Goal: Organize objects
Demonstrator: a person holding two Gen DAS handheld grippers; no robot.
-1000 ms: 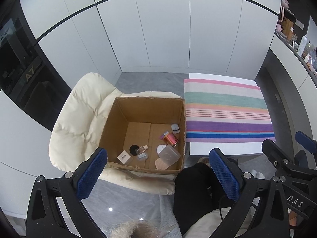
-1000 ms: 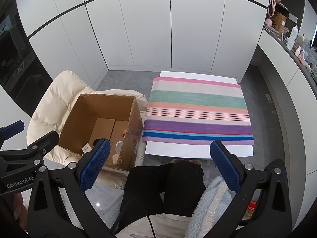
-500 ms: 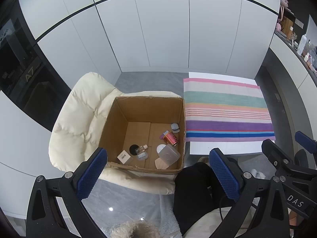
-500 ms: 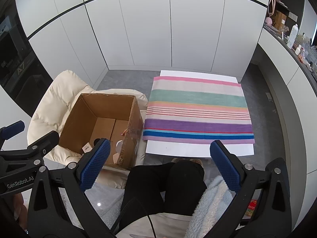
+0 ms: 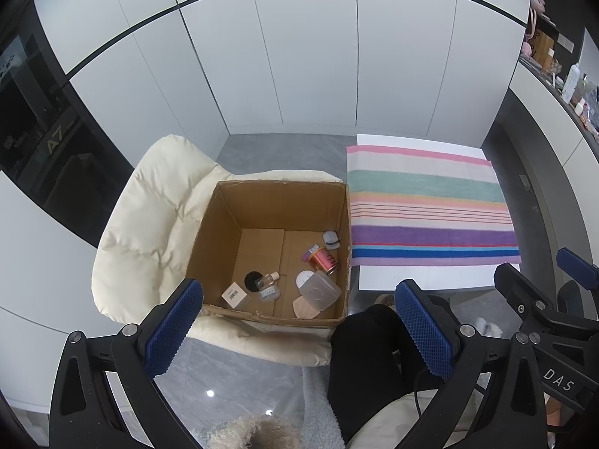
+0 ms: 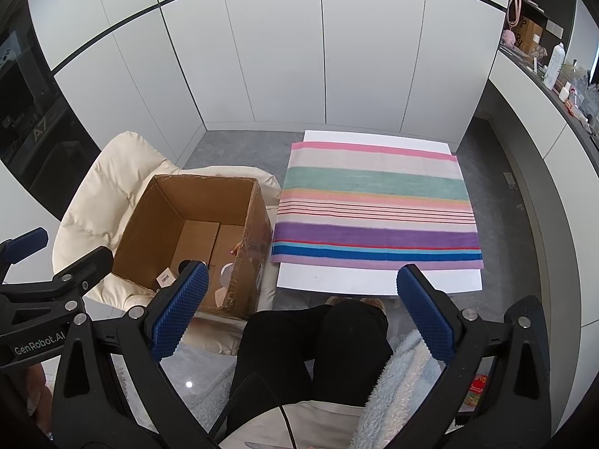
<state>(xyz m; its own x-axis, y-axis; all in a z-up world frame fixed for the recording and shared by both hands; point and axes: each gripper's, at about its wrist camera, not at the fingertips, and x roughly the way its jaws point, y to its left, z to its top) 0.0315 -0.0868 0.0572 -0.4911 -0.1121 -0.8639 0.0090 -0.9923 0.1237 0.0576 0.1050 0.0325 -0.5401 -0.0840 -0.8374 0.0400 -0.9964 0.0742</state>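
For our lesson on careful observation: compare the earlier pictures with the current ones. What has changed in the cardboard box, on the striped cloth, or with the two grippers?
Nothing visibly changed. The left gripper and right gripper are both open and empty, the small items lie in the same places in the brown cardboard box, and the striped cloth is bare.

Open cardboard box (image 5: 277,205) is set upright on cream chair (image 5: 149,217); red can (image 5: 325,260), clear container (image 5: 318,292), small bottle (image 5: 266,280) are scattered inside.
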